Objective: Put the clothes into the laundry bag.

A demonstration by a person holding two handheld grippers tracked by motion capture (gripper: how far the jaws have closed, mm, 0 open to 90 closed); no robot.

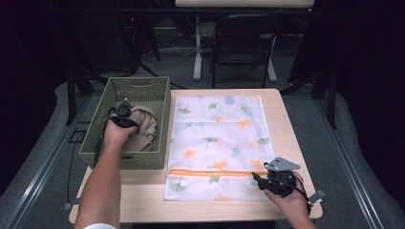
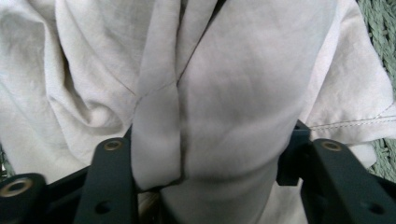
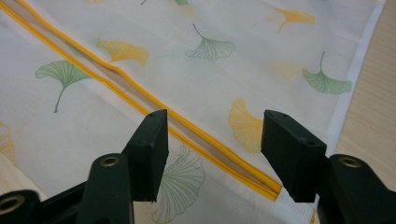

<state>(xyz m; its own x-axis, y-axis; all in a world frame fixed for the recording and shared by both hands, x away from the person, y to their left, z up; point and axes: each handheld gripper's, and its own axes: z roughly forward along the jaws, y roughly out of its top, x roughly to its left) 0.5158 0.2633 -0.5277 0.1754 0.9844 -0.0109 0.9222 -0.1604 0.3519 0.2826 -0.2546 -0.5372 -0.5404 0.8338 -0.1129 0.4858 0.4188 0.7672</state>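
The left gripper is clamping its fingers on the beige garment in the wicker basket; lift straight up. The right gripper, fingers apart, is straddling the laundry bag's orange zipper.

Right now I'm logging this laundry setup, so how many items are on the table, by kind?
Woven green baskets: 1
Crumpled beige cloth garments: 1
White mesh laundry bags with ginkgo-leaf print and orange zipper: 1
Total: 3
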